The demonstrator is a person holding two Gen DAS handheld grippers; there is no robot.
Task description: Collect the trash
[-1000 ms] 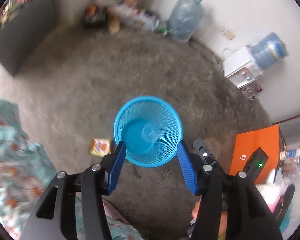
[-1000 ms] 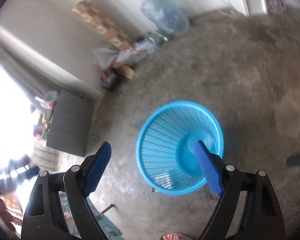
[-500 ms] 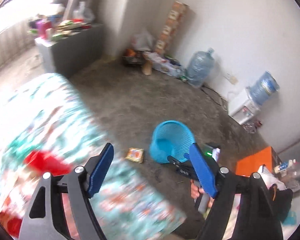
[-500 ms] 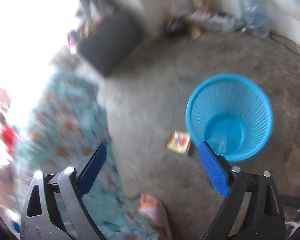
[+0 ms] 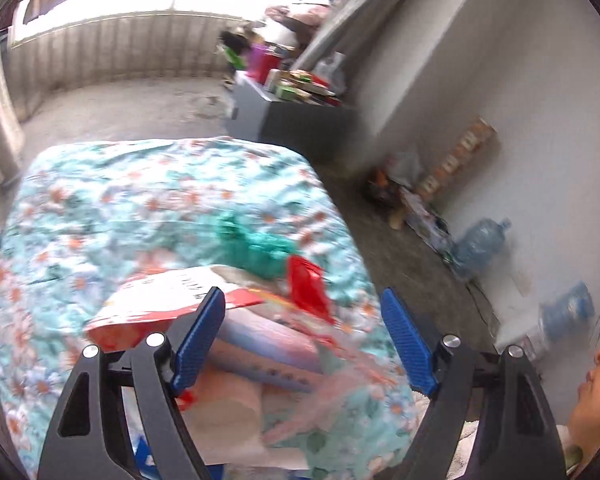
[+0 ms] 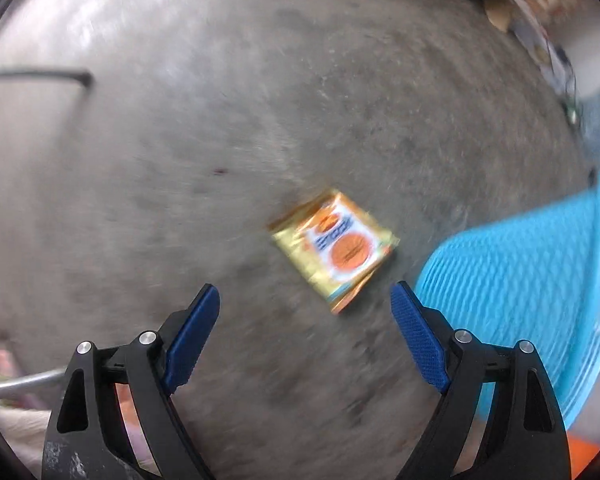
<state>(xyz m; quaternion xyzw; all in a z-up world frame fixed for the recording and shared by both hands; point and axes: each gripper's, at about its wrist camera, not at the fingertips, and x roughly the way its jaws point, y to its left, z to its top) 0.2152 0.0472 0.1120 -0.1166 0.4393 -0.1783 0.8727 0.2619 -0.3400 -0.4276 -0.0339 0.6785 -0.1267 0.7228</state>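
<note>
My right gripper (image 6: pixel 305 334) points down at the grey concrete floor (image 6: pixel 180 160), jaws wide and empty. A crumpled yellow-and-orange snack wrapper (image 6: pixel 334 249) lies just ahead of them, beside the blue plastic mesh bin (image 6: pixel 520 280). My left gripper (image 5: pixel 302 340), also spread and holding nothing, hangs over a floral-covered bed (image 5: pixel 100 208) strewn with what looks like red-and-white packets (image 5: pixel 168 300), blurred.
</note>
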